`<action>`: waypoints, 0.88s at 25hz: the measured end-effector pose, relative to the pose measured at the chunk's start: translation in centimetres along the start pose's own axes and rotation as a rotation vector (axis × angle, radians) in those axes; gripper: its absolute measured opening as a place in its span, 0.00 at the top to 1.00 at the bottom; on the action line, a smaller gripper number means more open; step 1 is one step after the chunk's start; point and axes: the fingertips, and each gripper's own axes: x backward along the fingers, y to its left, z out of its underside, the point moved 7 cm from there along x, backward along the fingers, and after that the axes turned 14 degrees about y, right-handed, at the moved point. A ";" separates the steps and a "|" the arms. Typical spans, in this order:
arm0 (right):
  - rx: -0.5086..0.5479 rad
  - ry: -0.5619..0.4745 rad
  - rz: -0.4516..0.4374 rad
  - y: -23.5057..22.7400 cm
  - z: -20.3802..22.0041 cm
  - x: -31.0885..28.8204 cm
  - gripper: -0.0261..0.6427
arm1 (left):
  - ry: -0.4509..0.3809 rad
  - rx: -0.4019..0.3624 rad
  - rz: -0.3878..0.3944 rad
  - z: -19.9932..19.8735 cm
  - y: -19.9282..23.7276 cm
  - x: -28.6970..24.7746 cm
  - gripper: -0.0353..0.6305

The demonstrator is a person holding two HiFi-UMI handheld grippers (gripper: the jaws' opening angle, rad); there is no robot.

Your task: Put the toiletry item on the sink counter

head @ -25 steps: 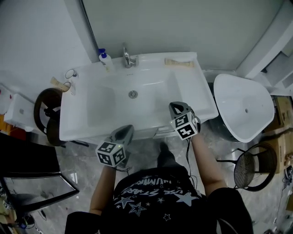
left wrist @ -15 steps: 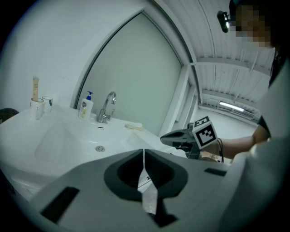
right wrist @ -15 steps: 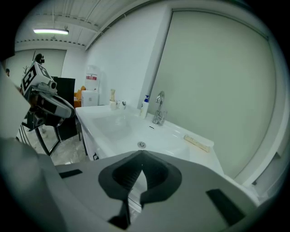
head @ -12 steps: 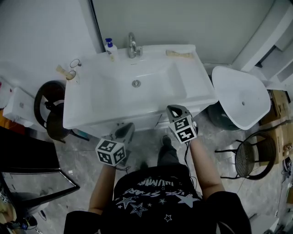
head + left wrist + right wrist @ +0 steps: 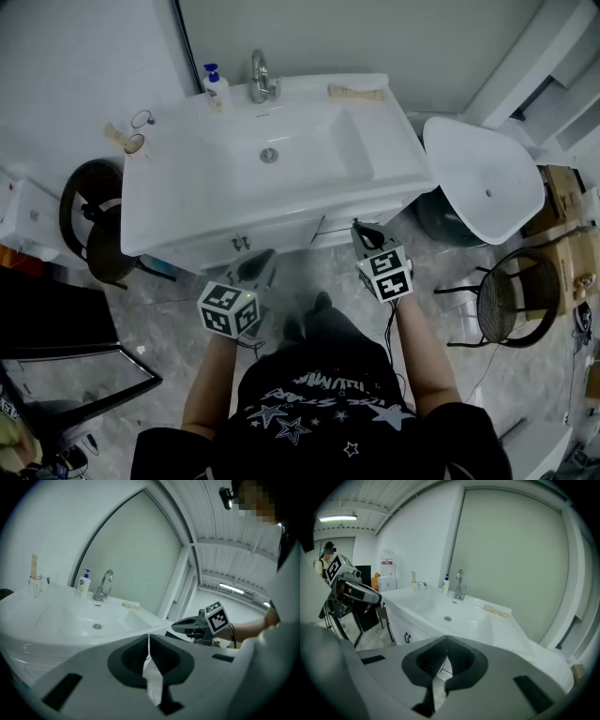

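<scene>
We face a white sink counter; the far-left cup blurs; our left gripper and right gripper are pinched together, empty.

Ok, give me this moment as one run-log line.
left gripper: shut, empty | right gripper: shut, empty | both: in front of sink counter, off it | pump bottle: upright by faucet, untouched
</scene>
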 end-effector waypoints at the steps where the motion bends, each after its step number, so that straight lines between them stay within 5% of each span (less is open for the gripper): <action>1: -0.016 -0.001 0.000 -0.2 0.3 0.0 0.94 | 0.001 -0.002 0.003 -0.1 -0.1 -0.2 0.92; 12: -0.081 -0.035 -0.071 0.1 2.3 0.1 0.94 | 0.007 0.010 -0.022 0.1 -1.6 -1.1 0.92; 22: -0.063 -0.069 -0.098 1.4 6.1 5.4 0.94 | -0.011 -0.007 -0.041 2.4 -8.6 0.8 0.92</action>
